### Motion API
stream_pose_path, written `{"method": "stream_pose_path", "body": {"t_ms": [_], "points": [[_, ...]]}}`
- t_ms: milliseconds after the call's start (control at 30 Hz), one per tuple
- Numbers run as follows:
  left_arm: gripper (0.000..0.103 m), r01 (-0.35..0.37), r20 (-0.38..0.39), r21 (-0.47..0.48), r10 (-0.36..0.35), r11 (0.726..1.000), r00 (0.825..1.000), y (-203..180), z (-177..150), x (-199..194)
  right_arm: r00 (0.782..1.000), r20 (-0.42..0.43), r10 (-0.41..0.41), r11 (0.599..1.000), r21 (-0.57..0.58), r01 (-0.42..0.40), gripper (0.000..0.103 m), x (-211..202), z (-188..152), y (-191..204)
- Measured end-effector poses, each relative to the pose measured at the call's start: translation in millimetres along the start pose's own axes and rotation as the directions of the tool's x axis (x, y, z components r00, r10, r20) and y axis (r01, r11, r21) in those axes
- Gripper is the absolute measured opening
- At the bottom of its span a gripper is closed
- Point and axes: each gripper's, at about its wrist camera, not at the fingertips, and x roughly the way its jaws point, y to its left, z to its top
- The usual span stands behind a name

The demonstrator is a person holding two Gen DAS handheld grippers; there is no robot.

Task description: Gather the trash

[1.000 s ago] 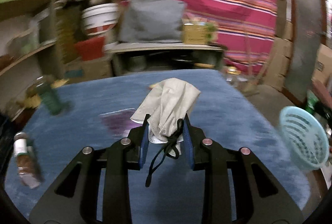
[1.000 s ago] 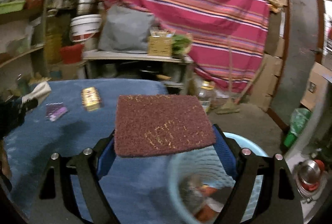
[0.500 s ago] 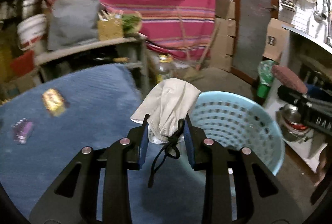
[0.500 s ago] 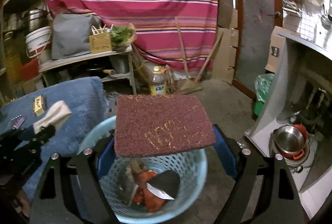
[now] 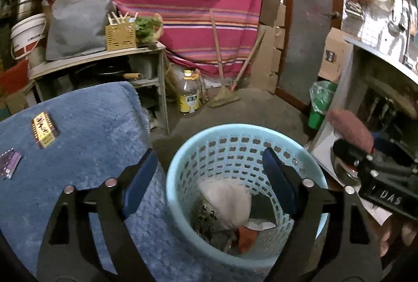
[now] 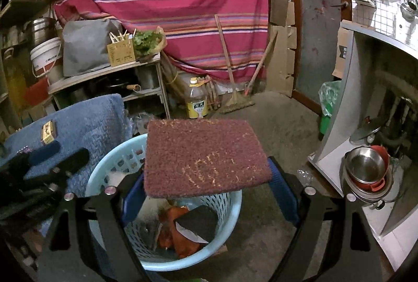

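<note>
Now the left tongs are opening, empty, over the perforated round basket; the right tongs clamp a coarse flat scouring pad

Perforated glossy plastic basket, fuzzy blue cloth cover — coarse, rough maroon scouring pad, shiny steel bowl

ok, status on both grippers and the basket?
Left gripper opening, nothing between fingers; pale mask lying in blue basket. Right gripper shut on maroon scouring pad, over the basket. Nothing in the way.
</note>
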Motion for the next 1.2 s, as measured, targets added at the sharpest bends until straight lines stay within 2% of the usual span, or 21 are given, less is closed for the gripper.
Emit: {"method": "stream_pose_path", "body": {"t_ms": [167, 333, 467, 500, 533, 567, 700, 900, 1100, 1200], "points": [[0.097, -0.076, 0.047, -0.039, 0.077, 0.996, 0.996, 23.1, 4.4, -21.8, 1.0, -0.007, -0.004, 1.0, -0.023, 0.004, 0.083, 3.2, -1.5, 7.1], [0.097, -0.145, 0.072, -0.067, 0.15, 0.987, 0.986, 48.4, 2.2, -41.4, 1.0, -0.022, 0.018, 0.999, -0.041, -0.019, 0.083, 12.1, -3.2, 24.4], [0.097, -0.2, 0.062, -0.065, 0.204, 0.978, 0.977, 59.8, -1.4, -51.0, 0.999, -0.027, 0.034, 0.997, -0.064, -0.036, 0.084, 19.7, -5.0, 43.7], [0.097, -0.208, 0.061, -0.062, 0.212, 0.976, 0.975, 62.5, -2.7, -53.6, 0.999, -0.026, 0.036, 0.997, -0.068, -0.037, 0.086, 22.3, -6.1, 48.5], [0.098, -0.221, 0.064, -0.059, 0.225, 0.974, 0.972, 65.8, -5.2, -57.7, 0.999, -0.024, 0.037, 0.997, -0.068, -0.039, 0.096, 25.7, -7.6, 52.5], [0.098, -0.233, 0.067, -0.057, 0.236, 0.971, 0.969, 68.8, -7.2, -61.4, 0.999, -0.023, 0.036, 0.997, -0.067, -0.038, 0.098, 27.6, -8.4, 54.0], [0.098, -0.275, 0.074, -0.074, 0.28, 0.959, 0.957, 88.1, -20.2, -79.9, 0.998, -0.057, 0.019, 0.998, -0.057, -0.022, 0.098, 39.9, -13.0, 61.2], [0.098, -0.308, 0.082, -0.111, 0.317, 0.945, 0.945, 122.2, -36.6, -112.8, 0.999, 0.006, 0.032, 0.999, -0.043, -0.032, 0.098, 19.3, -6.3, 75.7], [0.098, -0.368, 0.099, -0.149, 0.384, 0.918, 0.918, 153.5, -60.1, -150.1, 0.995, 0.054, 0.085, 0.996, -0.018, -0.084, 0.098, -5.2, -3.2, 99.8], [0.098, -0.444, 0.086, -0.141, 0.458, 0.885, 0.885, 165.0, -70.1, -164.7, 0.991, 0.079, 0.112, 0.994, 0.009, -0.113, 0.099, -18.5, -5.3, 116.8]]}}
